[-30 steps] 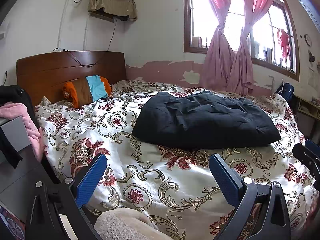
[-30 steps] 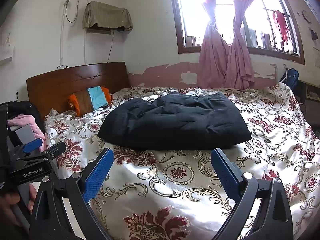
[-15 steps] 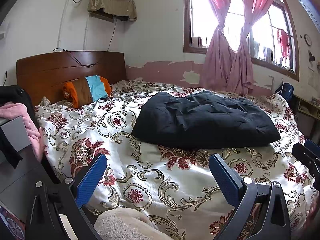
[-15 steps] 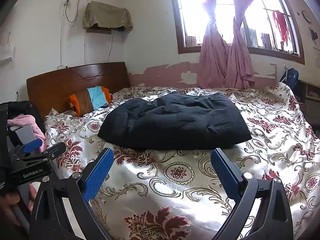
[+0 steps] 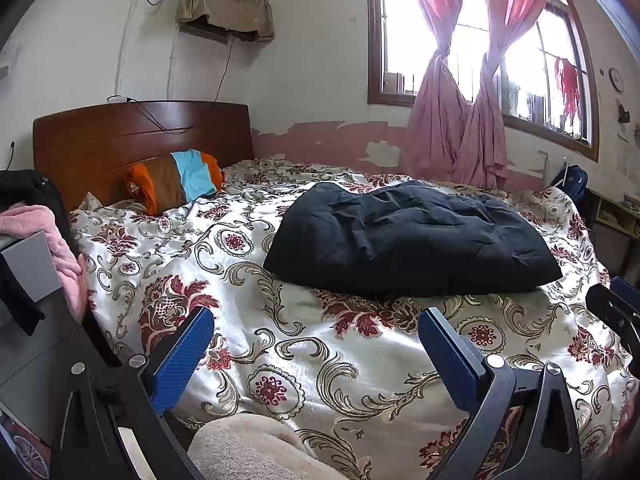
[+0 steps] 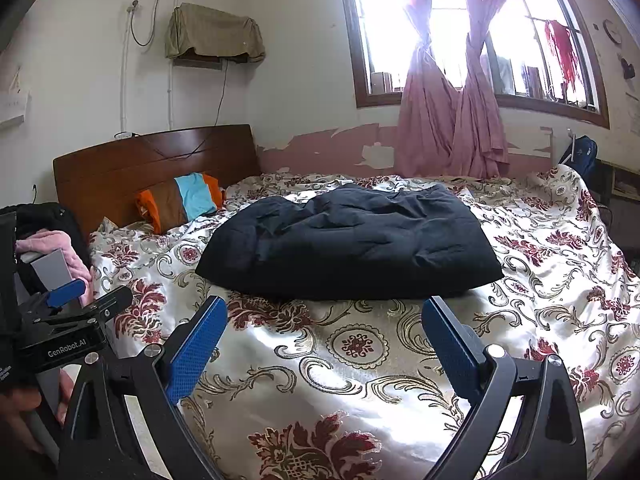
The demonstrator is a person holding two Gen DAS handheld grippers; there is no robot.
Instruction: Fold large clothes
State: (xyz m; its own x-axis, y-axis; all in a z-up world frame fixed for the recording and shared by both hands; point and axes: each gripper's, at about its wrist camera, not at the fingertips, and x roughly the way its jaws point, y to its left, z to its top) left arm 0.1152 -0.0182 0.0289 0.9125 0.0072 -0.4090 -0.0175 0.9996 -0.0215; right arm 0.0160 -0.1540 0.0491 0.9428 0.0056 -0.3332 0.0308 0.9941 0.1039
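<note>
Left claw (image 5: 316,356) apart | right claw (image 6: 324,344) apart | dark garment (image 6: 352,240) on floral bedspread (image 6: 360,360) | curtained window (image 6: 460,40)

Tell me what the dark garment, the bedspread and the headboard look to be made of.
Dark garment: matte navy fabric, puffy and creased, likely padded synthetic.
Bedspread: glossy satin-like cloth; it throws bright sheen under the floral print.
Headboard: reddish-brown wood with a smooth, polished-looking finish.

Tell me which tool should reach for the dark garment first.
Probably the right tool: the dark garment lies almost straight ahead of its open fingers. For the left tool, it sits off toward the right.
</note>
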